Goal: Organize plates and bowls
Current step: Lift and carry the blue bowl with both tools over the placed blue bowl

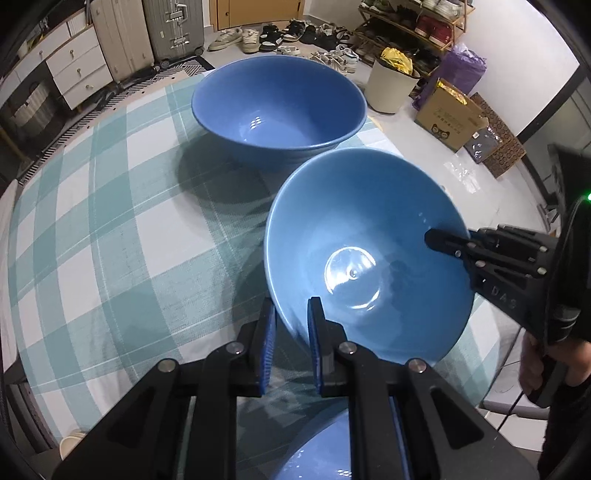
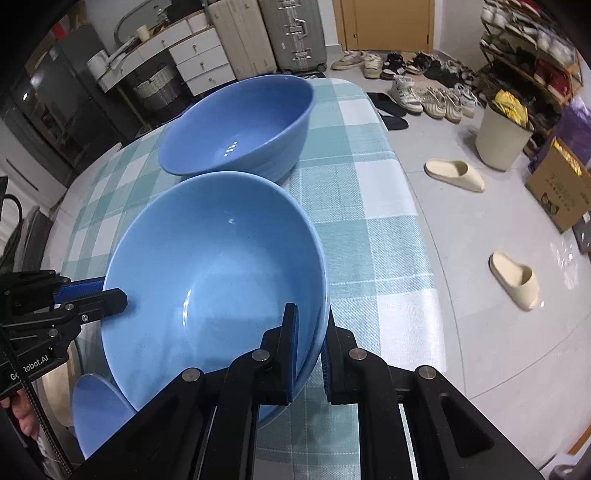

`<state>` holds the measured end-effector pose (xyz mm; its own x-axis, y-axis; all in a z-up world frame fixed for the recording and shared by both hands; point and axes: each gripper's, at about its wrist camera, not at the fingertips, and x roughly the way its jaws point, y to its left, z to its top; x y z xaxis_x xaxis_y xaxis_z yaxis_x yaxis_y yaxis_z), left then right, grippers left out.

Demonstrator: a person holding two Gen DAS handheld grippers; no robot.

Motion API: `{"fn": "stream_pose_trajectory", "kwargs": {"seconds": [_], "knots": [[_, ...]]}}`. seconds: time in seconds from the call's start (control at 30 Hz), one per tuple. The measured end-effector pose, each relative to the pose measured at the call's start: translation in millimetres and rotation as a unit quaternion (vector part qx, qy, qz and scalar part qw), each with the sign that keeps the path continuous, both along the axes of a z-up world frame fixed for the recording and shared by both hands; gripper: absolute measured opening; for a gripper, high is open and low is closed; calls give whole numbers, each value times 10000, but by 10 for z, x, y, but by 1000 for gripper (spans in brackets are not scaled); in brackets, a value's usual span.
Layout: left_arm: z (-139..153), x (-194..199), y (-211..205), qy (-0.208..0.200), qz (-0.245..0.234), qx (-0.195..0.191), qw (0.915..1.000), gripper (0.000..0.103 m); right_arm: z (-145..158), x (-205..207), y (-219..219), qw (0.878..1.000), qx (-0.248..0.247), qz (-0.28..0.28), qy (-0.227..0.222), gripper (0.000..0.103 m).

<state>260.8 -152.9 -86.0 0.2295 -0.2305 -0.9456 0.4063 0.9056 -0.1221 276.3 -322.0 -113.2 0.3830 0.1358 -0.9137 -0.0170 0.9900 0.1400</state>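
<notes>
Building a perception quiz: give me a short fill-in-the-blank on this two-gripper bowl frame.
1. The left gripper and right gripper both clamp the rim of the near blue ____.
2. The far blue bowl rests on a checked ____.
3. The beige bin stands on the ____.

Missing words: bowl; tablecloth; floor

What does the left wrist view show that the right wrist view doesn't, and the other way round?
Only the left wrist view: the right gripper reaching in from the right, clamped on the held bowl's far rim.

Only the right wrist view: two cream slippers on the floor, and the left gripper gripping the bowl's left rim.

Both: the held bowl pinched by both grippers, the second blue bowl resting beyond it, the checked tablecloth, the suitcases and the bin.
</notes>
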Motion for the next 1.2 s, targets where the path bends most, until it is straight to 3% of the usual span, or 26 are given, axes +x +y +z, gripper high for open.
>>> {"fn": "stream_pose_trajectory", "kwargs": {"seconds": [0.23, 0.63, 1.2], "knots": [[99, -27, 81, -118, 129, -166, 9997, 13, 78, 28, 30, 9999, 103, -11, -70, 11], [658, -211, 236, -692, 173, -258, 9971, 13, 738, -158, 180, 9977, 31, 13, -677, 11], [1086, -953, 531, -1050, 55, -198, 9943, 15, 1387, -940, 575, 9941, -46, 151, -1073, 11]]}}
